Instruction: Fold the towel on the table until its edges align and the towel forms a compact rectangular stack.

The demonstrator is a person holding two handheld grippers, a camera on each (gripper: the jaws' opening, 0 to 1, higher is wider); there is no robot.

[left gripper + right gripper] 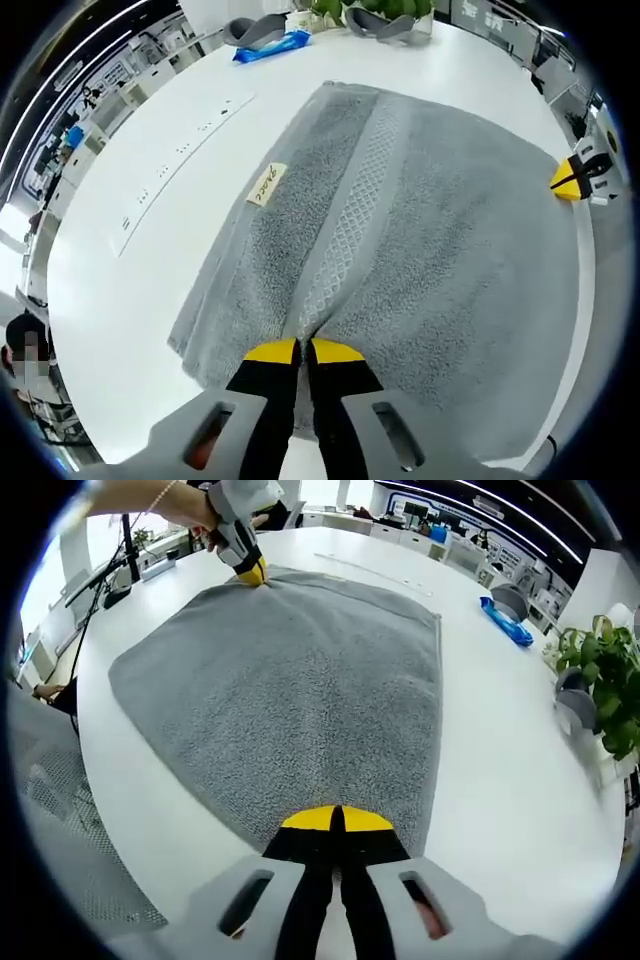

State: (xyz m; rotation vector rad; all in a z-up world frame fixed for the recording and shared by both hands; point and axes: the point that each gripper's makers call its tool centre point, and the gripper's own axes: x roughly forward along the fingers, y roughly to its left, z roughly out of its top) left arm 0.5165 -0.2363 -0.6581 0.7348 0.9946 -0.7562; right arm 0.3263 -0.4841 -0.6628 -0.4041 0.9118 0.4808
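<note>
Where the left gripper (304,350) rose from six o'clock of the left gripper view, its yellow-tipped jaws were pressed together on the near edge of the grey towel (400,230), which puckered into a small pleat right at the tips. The towel spread away from there toward twelve o'clock across the white table (140,290), a woven patterned band running up its middle and a small cream label (266,185) lying at about eleven o'clock of the jaws. At three o'clock the right gripper (570,180) touched the towel's far corner. Beyond the towel, at twelve o'clock, lay a blue packet (272,46) and some green plants (370,10).

In the right gripper view, the right gripper (336,820) likewise stood closed on the towel's (290,680) near edge at six o'clock. The left gripper (250,573), held by a hand (205,505), met the opposite corner at eleven o'clock. The blue packet (505,620) lay at two o'clock on the table (510,780), a plant (600,680) at three.
</note>
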